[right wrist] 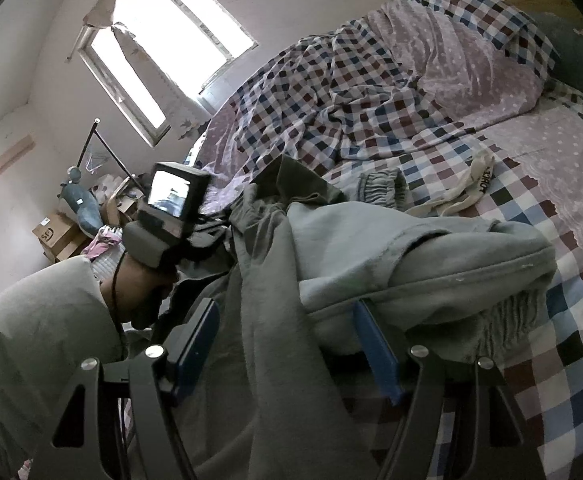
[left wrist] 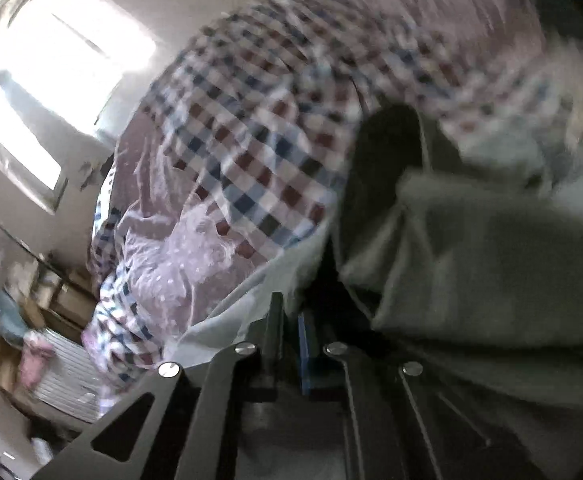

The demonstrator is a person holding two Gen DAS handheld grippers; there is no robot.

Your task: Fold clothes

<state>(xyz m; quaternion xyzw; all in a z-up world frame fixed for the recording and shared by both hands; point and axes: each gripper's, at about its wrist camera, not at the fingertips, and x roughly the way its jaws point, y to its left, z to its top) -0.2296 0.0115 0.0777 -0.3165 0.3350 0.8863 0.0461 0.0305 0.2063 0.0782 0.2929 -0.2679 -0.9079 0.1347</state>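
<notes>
Grey-green fleece is draped between the blue-padded fingers of the right gripper (right wrist: 287, 344), which stand well apart; cloth hangs across the gap, but whether any of it is pinched cannot be told. In the left wrist view the fingers of the left gripper (left wrist: 291, 344) are seen drawn close together, a narrow slot between them; pale cloth lies against them, and a firm hold cannot be confirmed through the blur.

The garment (right wrist: 371, 256) is bunched in a thick heap above the checked bedspread (right wrist: 511, 360), with a ribbed hem (right wrist: 507, 312) showing at its right end. It is judged soft, limp and fairly bulky, likely to sag and slide out of a shallow pinch, so the doubled seams or the ribbed hem would give the surest hold.

Beyond it on the bed lie a grey ribbed cuff (right wrist: 379, 188) and a cream sock (right wrist: 467, 192), just beside each other. A person's hand (right wrist: 147, 288) carrying the other device is seen at the left, below the window (right wrist: 163, 40).
</notes>
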